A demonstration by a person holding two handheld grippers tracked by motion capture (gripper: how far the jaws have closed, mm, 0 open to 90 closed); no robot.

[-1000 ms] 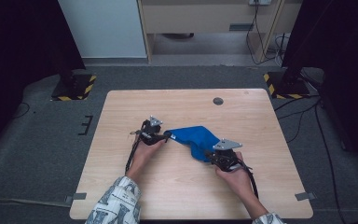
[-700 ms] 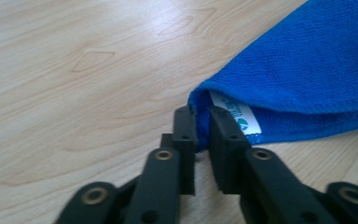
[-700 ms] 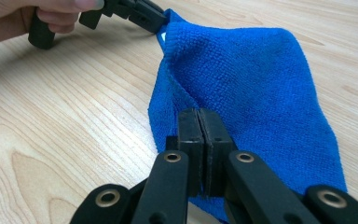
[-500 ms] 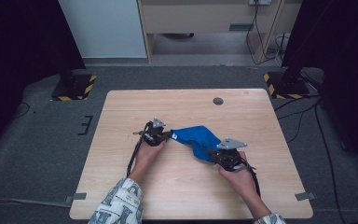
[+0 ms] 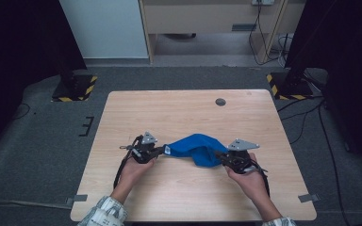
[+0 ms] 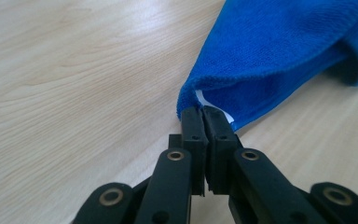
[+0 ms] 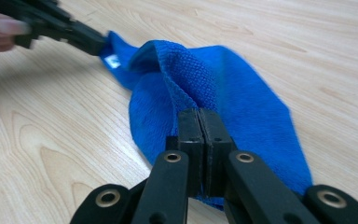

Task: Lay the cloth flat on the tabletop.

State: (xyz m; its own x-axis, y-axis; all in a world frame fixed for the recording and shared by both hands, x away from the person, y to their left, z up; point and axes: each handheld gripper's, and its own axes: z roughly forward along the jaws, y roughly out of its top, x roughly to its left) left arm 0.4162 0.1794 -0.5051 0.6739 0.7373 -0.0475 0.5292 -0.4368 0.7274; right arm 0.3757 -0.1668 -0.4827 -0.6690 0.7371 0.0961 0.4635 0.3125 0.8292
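Observation:
A blue cloth (image 5: 195, 146) lies near the middle of the wooden table (image 5: 179, 113), drawn out into a sagging band between my two grippers. My left gripper (image 5: 164, 149) is shut on the cloth's left corner, beside a small white tag (image 6: 200, 97). In the left gripper view the jaws (image 6: 203, 112) pinch that corner and the cloth (image 6: 279, 60) rises away from them. My right gripper (image 5: 218, 156) is shut on a fold at the cloth's right end. In the right gripper view the jaws (image 7: 199, 114) bite the cloth (image 7: 242, 84), with the left gripper (image 7: 93, 44) at the far corner.
A round dark grommet (image 5: 220, 101) sits in the table's far right part. Bare wood surrounds the cloth on all sides. Black stands with yellow-striped bases (image 5: 75, 87) stand on the grey floor beyond the table's far corners.
My left gripper has closed on the cloth's corner and pulled it left and toward the person. The cloth has stretched from a bunched heap into a band. The right gripper shifted slightly right.

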